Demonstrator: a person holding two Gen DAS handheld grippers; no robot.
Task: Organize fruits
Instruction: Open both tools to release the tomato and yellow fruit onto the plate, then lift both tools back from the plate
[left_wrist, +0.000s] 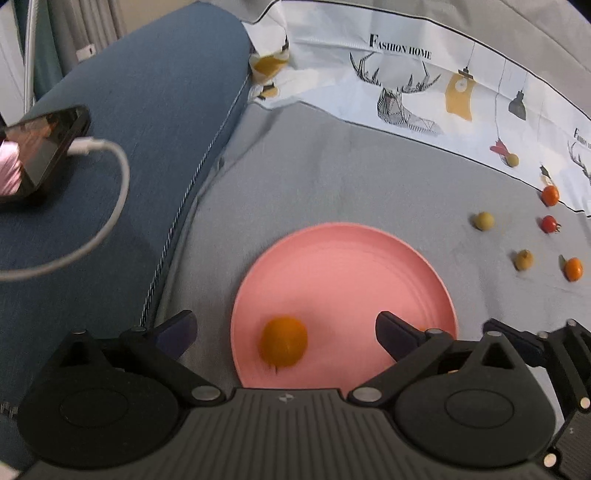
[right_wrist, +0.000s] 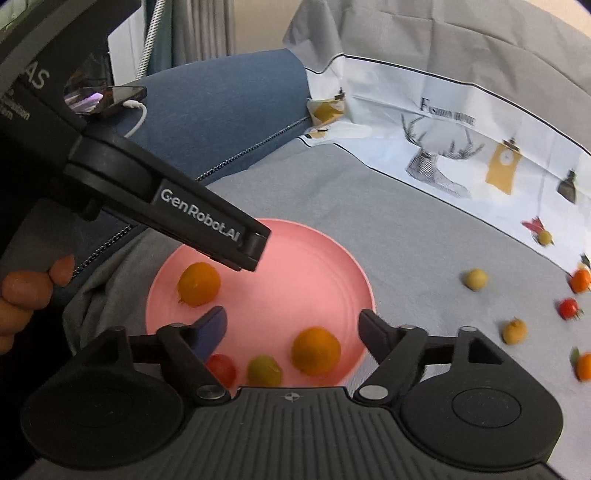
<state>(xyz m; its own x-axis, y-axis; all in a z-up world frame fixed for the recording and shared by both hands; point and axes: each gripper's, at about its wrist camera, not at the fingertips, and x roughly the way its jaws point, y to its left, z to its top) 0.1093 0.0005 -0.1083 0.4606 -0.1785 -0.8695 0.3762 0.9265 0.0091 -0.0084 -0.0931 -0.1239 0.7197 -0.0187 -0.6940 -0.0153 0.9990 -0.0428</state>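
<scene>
A pink plate (left_wrist: 343, 273) lies on grey cloth. My left gripper (left_wrist: 285, 323) stands open over its near side, and a blurred orange (left_wrist: 283, 345) lies free on the plate between the fingers. In the right wrist view the plate (right_wrist: 303, 269) holds two oranges (right_wrist: 199, 284) (right_wrist: 316, 350), a red tomato (right_wrist: 221, 369) and a green fruit (right_wrist: 264, 371). My right gripper (right_wrist: 291, 314) is open above the nearer orange, not pressing on it. One of the left gripper's fingers (right_wrist: 207, 221) reaches over the plate's far left.
Several loose fruits lie on the cloth right of the plate: a yellow-green one (right_wrist: 476, 279), a tomato (right_wrist: 569, 308), small oranges (left_wrist: 573, 268). A phone (left_wrist: 40, 147) with a white cable rests on a blue cushion (left_wrist: 155, 110). A printed white sheet (left_wrist: 406, 85) lies behind. A hand (right_wrist: 22, 295) is at left.
</scene>
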